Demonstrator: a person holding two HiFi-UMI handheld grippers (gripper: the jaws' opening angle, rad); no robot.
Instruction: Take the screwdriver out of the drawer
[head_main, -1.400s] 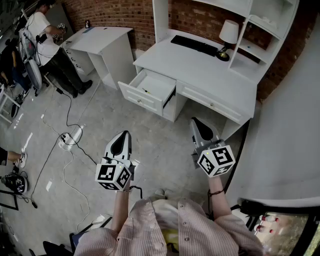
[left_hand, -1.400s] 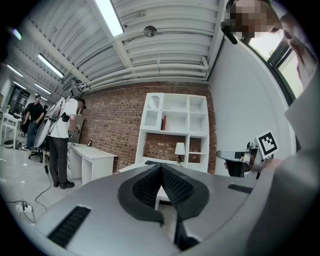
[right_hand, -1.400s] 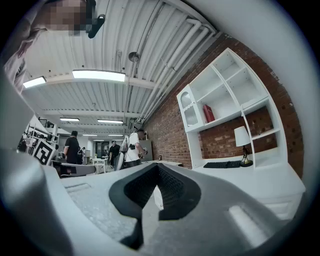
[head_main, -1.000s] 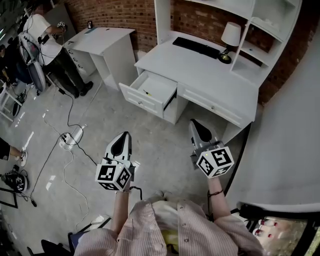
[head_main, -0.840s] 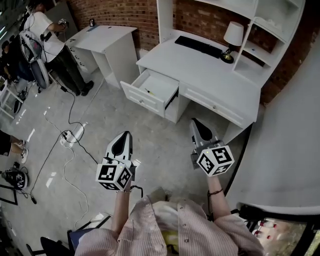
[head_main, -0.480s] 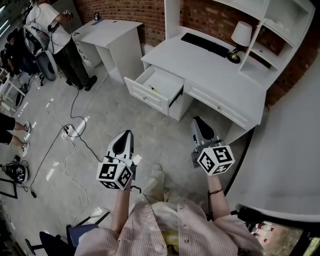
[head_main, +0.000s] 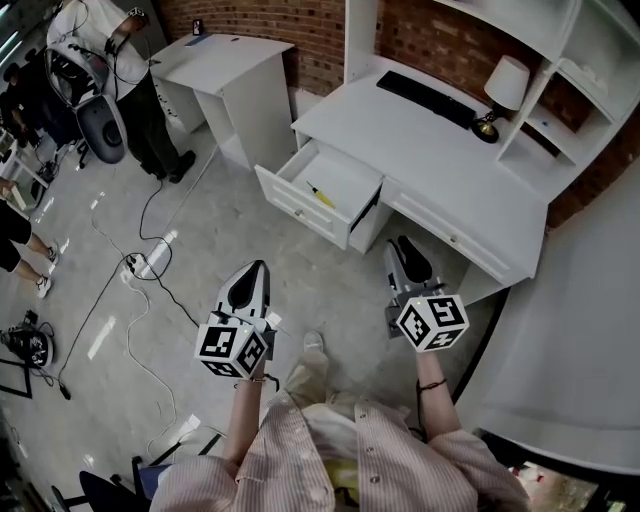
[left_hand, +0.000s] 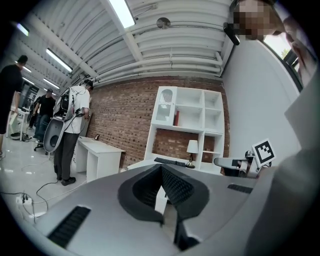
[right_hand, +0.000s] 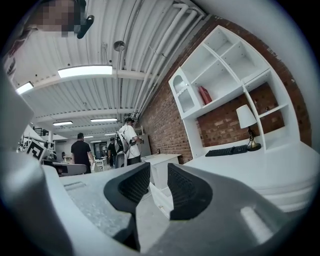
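Approach phase, nothing is being held yet. The screwdriver (head_main: 320, 194), with a yellow handle, is lying inside the open drawer (head_main: 298, 208) of the white worktop (head_main: 430, 150). It is roughly mid-drawer and apart from the walls. The drawer is standing pulled out at the worktop's left end, so access from above is looking free and no opening step seems needed.

Left tongs (head_main: 249, 268) are sitting closed, pads together with nothing between them in the left gripper view. Likely the idle hand, just riding along. Right tongs (head_main: 401, 243) are opening. The right gripper view is showing a clear gap between the ribbed pads (right_hand: 186, 190), with only floor and white furniture showing through it and no object there. Judgement: the right one is being readied for the pick, since it is spreading while well apart from the drawer.

Both tongs are pointing about level toward the worktop. They are being held side by side over bare floor (head_main: 240, 225), well apart from each other and well short of the drawer. The person is needing to close in before any reach.

A keyboard (head_main: 425, 98) and a lamp (head_main: 503, 88) are sitting at the worktop's back, away from the drawer and not in the way. Cables (head_main: 140, 262) are trailing on the floor off to the left, a trip risk only if stepping that way.

Next move is probably calling for tipping the open tongs down into the drawer and lining the pads across the handle. The tool is thin and lying flat on the drawer bottom, so a shallow grip could slip.
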